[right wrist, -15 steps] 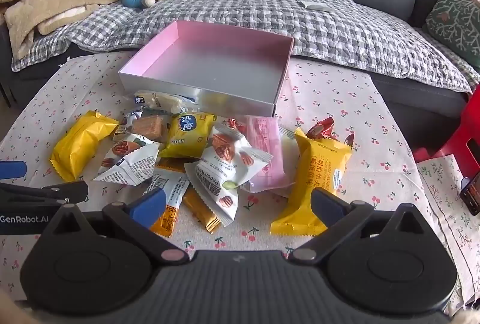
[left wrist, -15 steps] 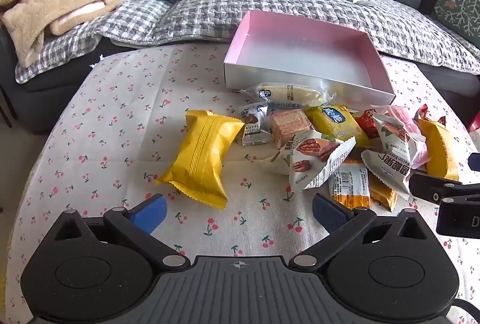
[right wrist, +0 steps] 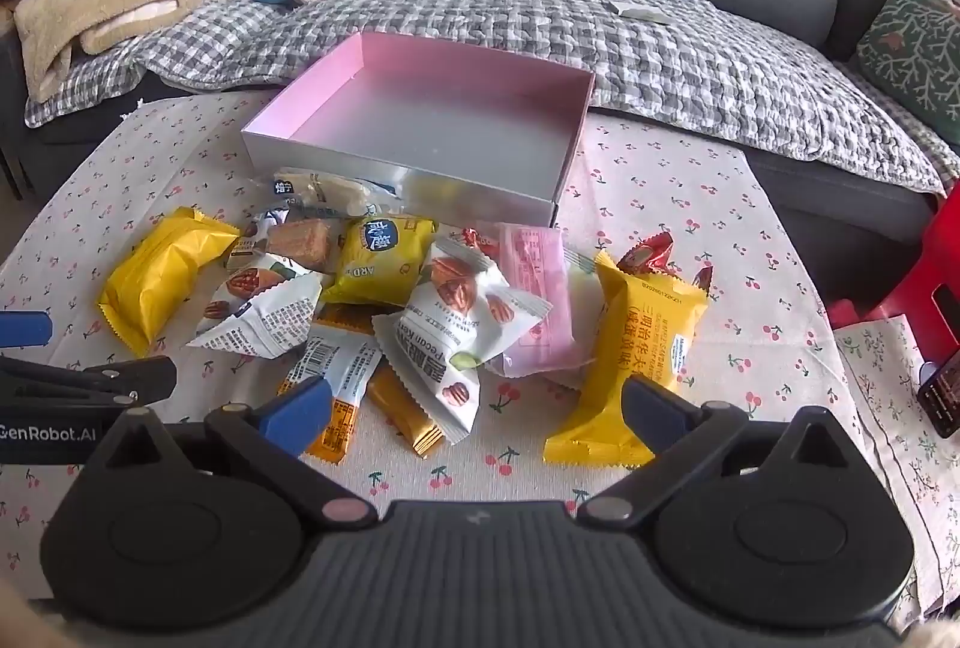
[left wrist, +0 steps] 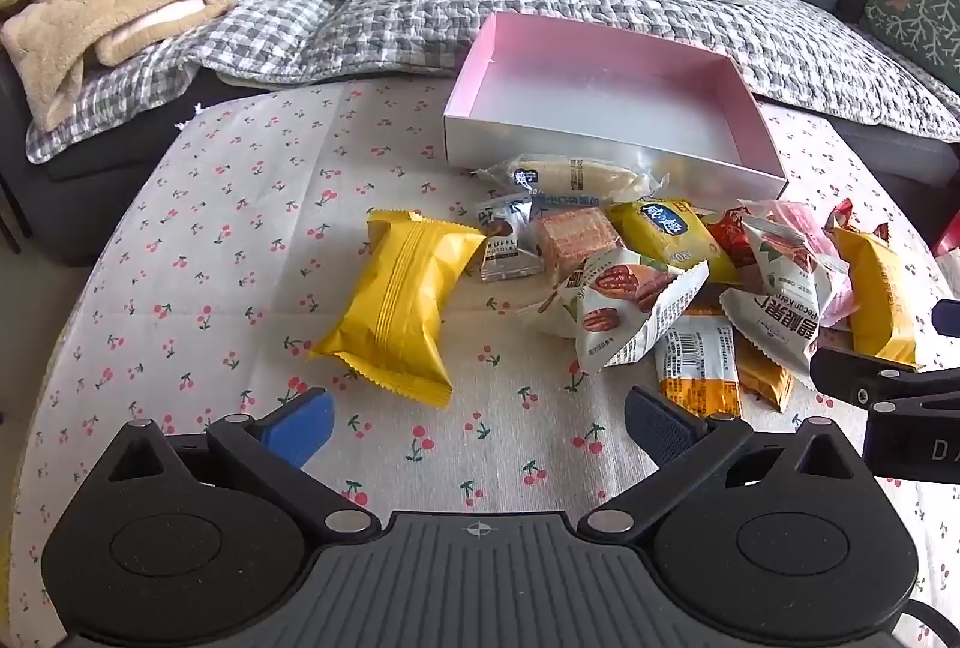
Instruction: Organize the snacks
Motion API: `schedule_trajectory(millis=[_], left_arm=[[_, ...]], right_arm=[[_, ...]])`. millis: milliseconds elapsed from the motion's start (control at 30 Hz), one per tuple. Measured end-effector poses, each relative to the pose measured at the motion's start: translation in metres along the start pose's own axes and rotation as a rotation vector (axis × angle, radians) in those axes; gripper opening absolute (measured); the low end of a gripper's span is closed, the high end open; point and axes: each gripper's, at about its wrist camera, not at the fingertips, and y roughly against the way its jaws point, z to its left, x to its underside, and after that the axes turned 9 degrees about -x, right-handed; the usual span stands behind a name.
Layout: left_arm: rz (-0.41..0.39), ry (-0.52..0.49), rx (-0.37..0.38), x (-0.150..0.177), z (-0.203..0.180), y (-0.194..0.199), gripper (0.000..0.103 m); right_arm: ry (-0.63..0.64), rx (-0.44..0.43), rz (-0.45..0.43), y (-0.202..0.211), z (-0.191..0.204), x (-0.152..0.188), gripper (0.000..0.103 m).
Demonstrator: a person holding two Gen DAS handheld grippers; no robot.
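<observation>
On the cherry-print tablecloth (left wrist: 228,240), a plain yellow snack pack (left wrist: 402,306) lies apart toward the left edge. The left gripper (left wrist: 477,429) hovers beside it, jaws wide apart, empty. The snack pile (right wrist: 384,300) sits mid-table against the empty pink box (right wrist: 420,132). The right gripper (right wrist: 474,411) hangs over the pile's near side, jaws spread, holding nothing.

My left gripper (left wrist: 477,423) is matte black with ribbed housing, silver pivot pins and blue finger pads (left wrist: 300,426). My right gripper (right wrist: 474,411) matches; the left's side reads "GenRobot.AI" in white.
</observation>
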Motion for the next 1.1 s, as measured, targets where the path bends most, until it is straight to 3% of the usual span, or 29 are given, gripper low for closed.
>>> schedule_trajectory(millis=[1100], left_arm=[[0.004,-0.004,0.007,0.0002,0.0016,0.0,0.103]], right_arm=[[0.006,0.027,-0.019,0.0055,-0.0003,0.001,0.103]])
